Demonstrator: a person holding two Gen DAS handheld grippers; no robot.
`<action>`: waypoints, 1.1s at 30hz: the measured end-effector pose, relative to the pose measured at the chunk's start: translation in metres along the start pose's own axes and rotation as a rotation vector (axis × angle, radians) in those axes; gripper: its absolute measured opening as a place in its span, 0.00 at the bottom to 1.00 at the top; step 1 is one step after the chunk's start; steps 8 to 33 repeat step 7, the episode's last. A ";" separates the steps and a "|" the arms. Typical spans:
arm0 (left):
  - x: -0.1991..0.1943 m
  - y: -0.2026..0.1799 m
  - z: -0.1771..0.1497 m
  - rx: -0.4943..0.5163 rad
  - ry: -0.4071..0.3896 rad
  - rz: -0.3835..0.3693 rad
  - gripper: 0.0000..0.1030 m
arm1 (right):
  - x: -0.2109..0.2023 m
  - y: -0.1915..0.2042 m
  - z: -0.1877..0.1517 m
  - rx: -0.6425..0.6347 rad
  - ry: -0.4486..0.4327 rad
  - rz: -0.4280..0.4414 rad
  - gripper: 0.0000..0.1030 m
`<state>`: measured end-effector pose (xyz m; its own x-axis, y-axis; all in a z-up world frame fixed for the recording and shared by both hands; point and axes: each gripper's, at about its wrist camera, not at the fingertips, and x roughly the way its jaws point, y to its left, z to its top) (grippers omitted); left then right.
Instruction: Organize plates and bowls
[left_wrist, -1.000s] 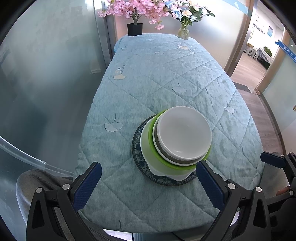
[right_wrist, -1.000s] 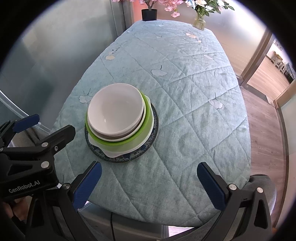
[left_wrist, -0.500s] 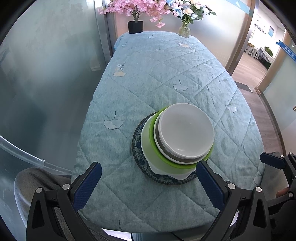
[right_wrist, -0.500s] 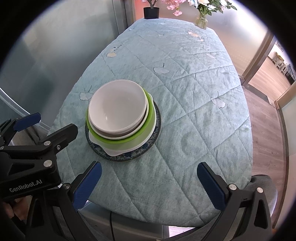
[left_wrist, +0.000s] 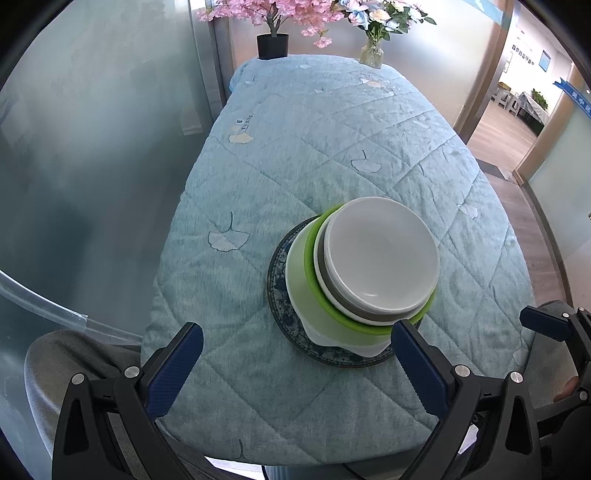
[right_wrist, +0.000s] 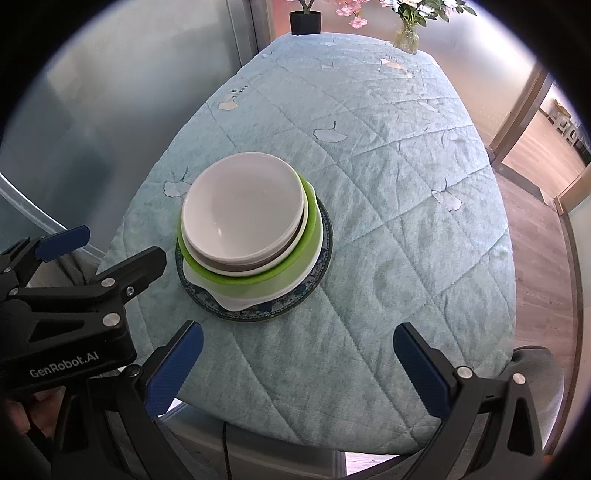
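Note:
A stack of dishes stands on the table near its front edge. At the bottom lies a blue patterned plate (left_wrist: 284, 314) (right_wrist: 314, 291). On it sit a white dish, a green bowl (left_wrist: 310, 280) (right_wrist: 295, 258), a grey-rimmed bowl and, on top, a white bowl (left_wrist: 384, 254) (right_wrist: 240, 214). My left gripper (left_wrist: 295, 365) is open, just short of the stack, its right finger next to the plate's rim. My right gripper (right_wrist: 299, 365) is open too, low over the cloth to the right of the stack. Nothing is between either pair of fingers.
A quilted light-blue cloth (left_wrist: 314, 147) (right_wrist: 406, 184) covers the table. A black flower pot (left_wrist: 272, 46) (right_wrist: 304, 22) and a glass vase (left_wrist: 371, 55) (right_wrist: 406, 37) stand at the far end. Frosted glass wall on the left, doorway on the right. The left gripper's body (right_wrist: 66, 321) shows at the right view's lower left.
Both grippers have edged forward toward the table, so the stack sits a little higher and closer in each view. Both stay open; the dishes have not moved.

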<state>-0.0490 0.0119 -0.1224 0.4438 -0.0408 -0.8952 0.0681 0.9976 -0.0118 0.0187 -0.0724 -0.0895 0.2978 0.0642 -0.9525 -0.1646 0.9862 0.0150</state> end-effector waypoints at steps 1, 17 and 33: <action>0.000 0.001 0.000 -0.002 -0.003 -0.002 0.99 | 0.000 0.000 0.000 0.002 -0.002 0.001 1.00; -0.002 0.002 -0.001 0.017 -0.059 0.011 0.99 | 0.000 0.002 0.002 -0.009 -0.028 0.014 1.00; -0.002 0.002 -0.001 0.017 -0.059 0.011 0.99 | 0.000 0.002 0.002 -0.009 -0.028 0.014 1.00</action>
